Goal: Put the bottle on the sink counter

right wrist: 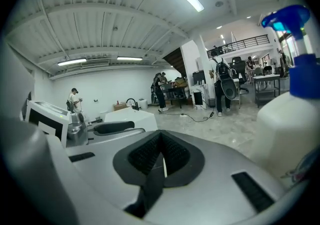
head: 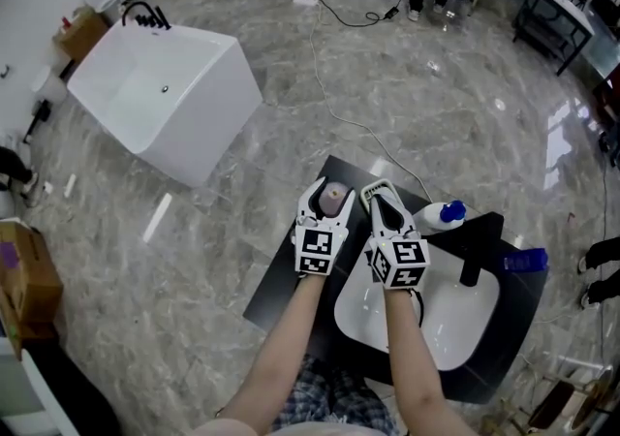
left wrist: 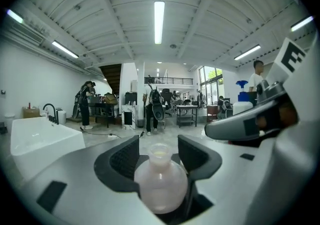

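Bottle (left wrist: 160, 181) first: it's a small pale pinkish one with an open neck, standing upright between the fingers of the left gripper (left wrist: 159, 145). Those fingers are spread apart, and I can see gaps on both sides of the neck, so the pads don't seem to be squeezing it. In the head view it sits over the far left corner of the black sink counter (head: 291, 279), roughly at the centre of the frame. I can't tell for sure whether its base is touching the top.

The right gripper (right wrist: 161, 141) is just beside it on the right, fingers pressed together with nothing between them. A white spray bottle (head: 441, 215) with a blue trigger head stands on the counter just right of that gripper and fills the right edge of the right gripper view.

The counter holds a white basin (head: 426, 313) with a black faucet (head: 472, 269) behind it. There's something blue (head: 524, 260) at the counter's right edge, but it's too small to identify.

The floor (head: 387, 85) is glossy grey marble, with a cable (head: 329, 85) snaking across it. A big white freestanding tub (head: 165, 100) with a black tap (head: 147, 15) sits at the upper left, and there are cardboard boxes (head: 24, 279) along the left edge. Both gripper views show a white ribbed ceiling with strip lights (left wrist: 159, 21), plus desks and a few people standing far back.
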`<action>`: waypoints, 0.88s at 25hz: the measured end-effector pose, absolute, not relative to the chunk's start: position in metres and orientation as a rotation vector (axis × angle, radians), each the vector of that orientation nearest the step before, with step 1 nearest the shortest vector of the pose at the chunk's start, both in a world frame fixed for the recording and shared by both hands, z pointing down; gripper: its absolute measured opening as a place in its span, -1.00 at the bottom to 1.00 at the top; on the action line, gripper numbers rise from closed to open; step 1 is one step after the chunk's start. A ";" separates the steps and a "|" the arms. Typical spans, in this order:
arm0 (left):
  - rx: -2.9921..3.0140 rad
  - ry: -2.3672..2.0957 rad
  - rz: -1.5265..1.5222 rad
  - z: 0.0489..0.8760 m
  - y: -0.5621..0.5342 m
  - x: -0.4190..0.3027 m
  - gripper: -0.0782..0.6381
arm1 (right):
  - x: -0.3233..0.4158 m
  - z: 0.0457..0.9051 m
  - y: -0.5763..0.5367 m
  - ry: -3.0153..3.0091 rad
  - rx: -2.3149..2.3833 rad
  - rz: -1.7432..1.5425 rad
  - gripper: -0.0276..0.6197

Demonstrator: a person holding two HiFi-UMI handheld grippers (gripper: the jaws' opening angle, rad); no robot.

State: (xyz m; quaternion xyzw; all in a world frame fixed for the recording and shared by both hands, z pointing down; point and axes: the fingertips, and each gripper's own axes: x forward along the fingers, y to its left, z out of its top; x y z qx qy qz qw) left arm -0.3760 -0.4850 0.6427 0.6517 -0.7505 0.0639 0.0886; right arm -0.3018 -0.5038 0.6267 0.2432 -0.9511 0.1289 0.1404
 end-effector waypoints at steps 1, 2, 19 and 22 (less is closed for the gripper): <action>1.938 -2.248 0.169 0.639 -0.482 -0.377 -0.10 | -0.301 0.626 -0.503 -2.750 0.703 0.375 -0.87; 1.934 -2.260 0.150 0.636 -0.478 -0.378 -0.07 | -0.300 0.625 -0.502 -2.754 0.704 0.375 -0.87; 1.926 -2.351 -0.035 0.546 -0.406 -0.358 -0.15 | -0.245 0.547 -0.471 -2.851 0.758 0.326 -0.87; 1.921 -2.366 -0.075 0.520 -0.379 -0.347 -0.29 | -0.220 0.521 -0.453 -2.878 0.768 0.298 -0.87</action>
